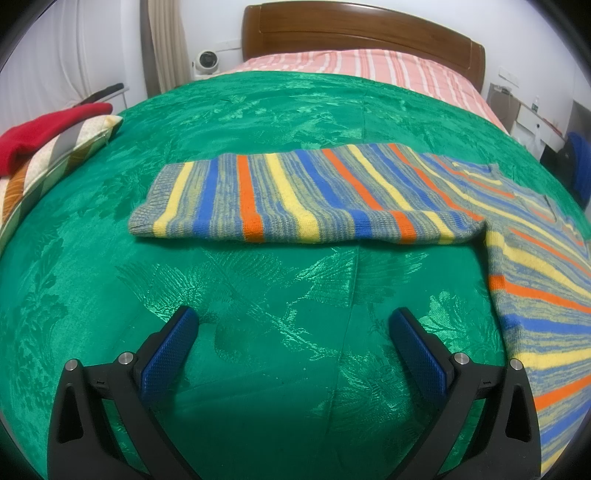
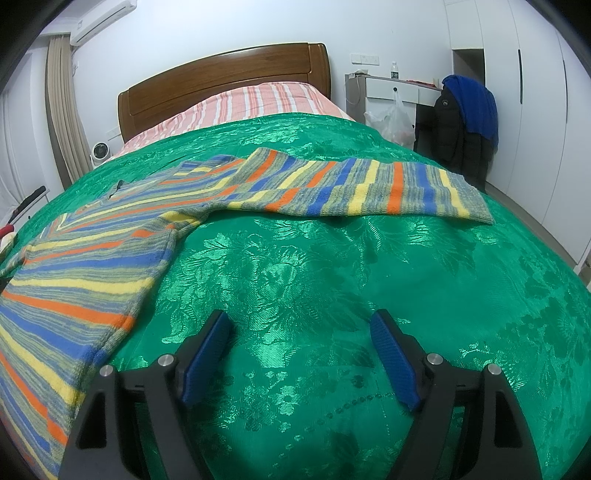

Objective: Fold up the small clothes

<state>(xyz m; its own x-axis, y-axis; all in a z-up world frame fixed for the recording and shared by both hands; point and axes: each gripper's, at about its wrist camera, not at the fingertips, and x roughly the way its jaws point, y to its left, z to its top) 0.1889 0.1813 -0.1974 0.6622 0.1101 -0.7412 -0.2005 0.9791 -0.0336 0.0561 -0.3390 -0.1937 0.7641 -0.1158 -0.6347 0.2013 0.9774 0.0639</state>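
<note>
A striped knit sweater (image 1: 535, 280) in blue, orange, yellow and grey lies flat on the green bedspread (image 1: 258, 288). In the left wrist view its left sleeve (image 1: 295, 195) stretches out ahead of my left gripper (image 1: 293, 321), which is open and empty above bare bedspread. In the right wrist view the sweater body (image 2: 74, 288) lies at the left and its right sleeve (image 2: 369, 188) stretches ahead of my right gripper (image 2: 301, 325), also open and empty over the green bedspread (image 2: 332, 273).
A wooden headboard (image 1: 362, 29) and pink striped sheet (image 1: 369, 66) are at the far end. A red garment (image 1: 44, 129) lies on a striped pillow (image 1: 55, 162) at the left. A desk (image 2: 399, 92) and a chair with dark jackets (image 2: 465, 118) stand at the right.
</note>
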